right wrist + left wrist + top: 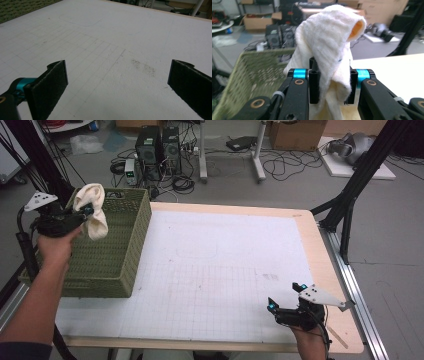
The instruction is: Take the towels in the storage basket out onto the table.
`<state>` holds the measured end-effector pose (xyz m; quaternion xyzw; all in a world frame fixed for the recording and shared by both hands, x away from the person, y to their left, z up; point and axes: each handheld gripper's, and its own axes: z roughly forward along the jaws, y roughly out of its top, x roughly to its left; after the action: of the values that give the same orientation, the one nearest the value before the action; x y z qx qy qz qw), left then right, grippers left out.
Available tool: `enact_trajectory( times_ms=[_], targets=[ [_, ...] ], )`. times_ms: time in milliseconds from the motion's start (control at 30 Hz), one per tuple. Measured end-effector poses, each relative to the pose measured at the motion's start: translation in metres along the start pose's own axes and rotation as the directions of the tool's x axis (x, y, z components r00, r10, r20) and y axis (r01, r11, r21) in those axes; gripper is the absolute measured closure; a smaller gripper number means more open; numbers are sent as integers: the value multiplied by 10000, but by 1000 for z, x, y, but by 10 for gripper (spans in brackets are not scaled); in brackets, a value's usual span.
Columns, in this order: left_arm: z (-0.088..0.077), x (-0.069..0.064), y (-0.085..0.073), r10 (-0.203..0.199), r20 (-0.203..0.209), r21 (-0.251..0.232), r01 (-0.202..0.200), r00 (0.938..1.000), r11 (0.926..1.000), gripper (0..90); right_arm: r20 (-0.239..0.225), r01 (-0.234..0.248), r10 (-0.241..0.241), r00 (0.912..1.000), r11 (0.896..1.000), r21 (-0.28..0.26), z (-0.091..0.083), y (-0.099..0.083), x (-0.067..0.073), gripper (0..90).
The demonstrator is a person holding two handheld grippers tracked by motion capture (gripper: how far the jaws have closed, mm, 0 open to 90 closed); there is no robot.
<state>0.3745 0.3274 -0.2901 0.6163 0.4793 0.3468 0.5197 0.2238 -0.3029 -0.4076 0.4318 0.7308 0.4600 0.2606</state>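
Count: we see one cream cloth [325, 47], one green woven basket [116, 251], two grippers
Left gripper [329, 86]: we have it raised over the basket's near-left rim, jaws clamped on the cloth, which drapes over them
Right gripper [117, 82]: we hold it low at the table's near-right corner, jaws wide apart, nothing between
Surface: white gridded mat [220, 270] on a wooden table [320, 245]
Room: computer towers [159, 150] and cables on grey floor
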Motion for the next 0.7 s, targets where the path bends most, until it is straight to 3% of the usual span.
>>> enact_trajectory(
  times_ms=[400, 533, 700],
  targets=[
    [-7, -30, 26, 241, 654, -1036, -172, 9976, 9945, 728, 76, 26, -26, 10000, 10000, -17, -2, 0, 0, 18],
    [-6, -49, 35, 468, 1340, -1117, -318, 9899, 9932, 728, 81, 99, -100, 9999, 9999, 49, -1, 0, 0, 18],
    [-4, -73, 40, 719, 2104, -1235, -464, 9750, 9913, 728, 70, 112, -112, 9999, 9999, -16, -1, 1, 1, 18]
  ],
)
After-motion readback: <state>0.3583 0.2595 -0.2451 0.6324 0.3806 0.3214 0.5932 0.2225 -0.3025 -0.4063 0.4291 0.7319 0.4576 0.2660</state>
